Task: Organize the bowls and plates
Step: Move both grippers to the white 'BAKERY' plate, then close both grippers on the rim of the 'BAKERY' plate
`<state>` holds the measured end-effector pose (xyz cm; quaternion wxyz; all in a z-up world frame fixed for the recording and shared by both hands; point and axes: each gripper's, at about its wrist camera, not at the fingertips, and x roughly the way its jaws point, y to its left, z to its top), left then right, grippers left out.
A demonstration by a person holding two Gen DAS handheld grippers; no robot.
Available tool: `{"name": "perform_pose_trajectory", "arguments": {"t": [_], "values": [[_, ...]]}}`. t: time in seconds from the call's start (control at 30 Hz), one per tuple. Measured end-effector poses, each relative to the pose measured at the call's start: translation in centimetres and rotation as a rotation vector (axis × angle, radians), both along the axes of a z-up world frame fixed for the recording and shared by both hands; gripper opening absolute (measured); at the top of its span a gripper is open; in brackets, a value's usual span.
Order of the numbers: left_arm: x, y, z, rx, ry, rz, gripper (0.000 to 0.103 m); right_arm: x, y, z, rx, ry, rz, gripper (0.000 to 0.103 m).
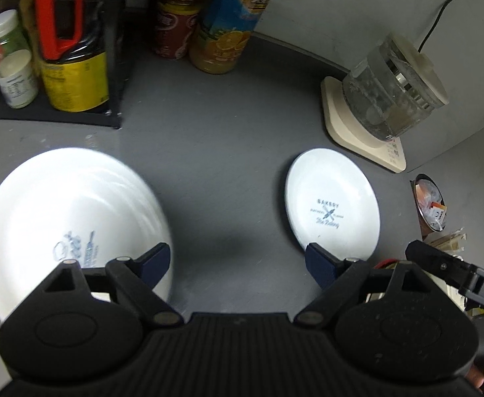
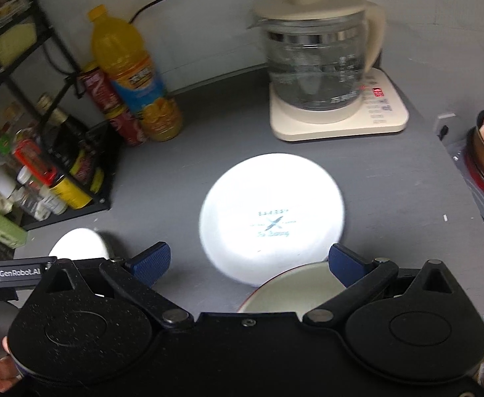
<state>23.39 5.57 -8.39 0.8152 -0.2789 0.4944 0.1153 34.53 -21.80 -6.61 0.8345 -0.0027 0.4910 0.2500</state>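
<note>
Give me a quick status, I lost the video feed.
Left gripper open, empty. Right gripper open, empty. Bakery plate and larger plate flat on the counter, untouched. Red-rimmed bowl beneath right gripper.

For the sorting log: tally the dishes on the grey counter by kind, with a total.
White plates: 2, large and small
Red-rimmed bowl: 1
Total: 3

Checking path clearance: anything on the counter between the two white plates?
Bare. In the left wrist view only grey countertop lies between the large white plate with the blue drawing and the smaller white "Bakery" plate.
</note>
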Motion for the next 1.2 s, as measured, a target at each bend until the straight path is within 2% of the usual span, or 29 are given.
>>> {"name": "perform_pose_trajectory", "arguments": {"t": [0.37,0.57,0.77,0.93,1.07,1.17,1.2], "values": [[4.7,-0.9,-2.7,-0.063,0.012,-0.047,0.086,4.3,-1.5,-2.1,-0.077,0.019,-0.082,0.102],[7.3,-1.4,-5.0,-0.091,0.046,-0.077,0.084,7.1,-3.1,-3.9,-0.093,0.074,-0.157,0.098],[9.0,-1.9,-6.8,-0.113,0.07,-0.099,0.077,9.2,-3.8,-6.1,-0.128,0.135,-0.191,0.091],[10.4,-2.3,-8.3,-0.135,0.102,-0.114,0.064,10.5,-3.6,-7.9,-0.168,0.189,-0.188,0.088],[11.1,-2.6,-9.5,-0.157,0.127,-0.117,0.053,11.5,-3.4,-9.2,-0.195,0.24,-0.181,0.079],[11.3,-2.8,-9.6,-0.15,0.116,-0.119,0.041,12.1,-3.3,-9.8,-0.206,0.268,-0.175,0.071],[11.5,-2.9,-9.7,-0.151,0.117,-0.12,0.034,12.3,-3.2,-10.0,-0.209,0.276,-0.173,0.07]]}}
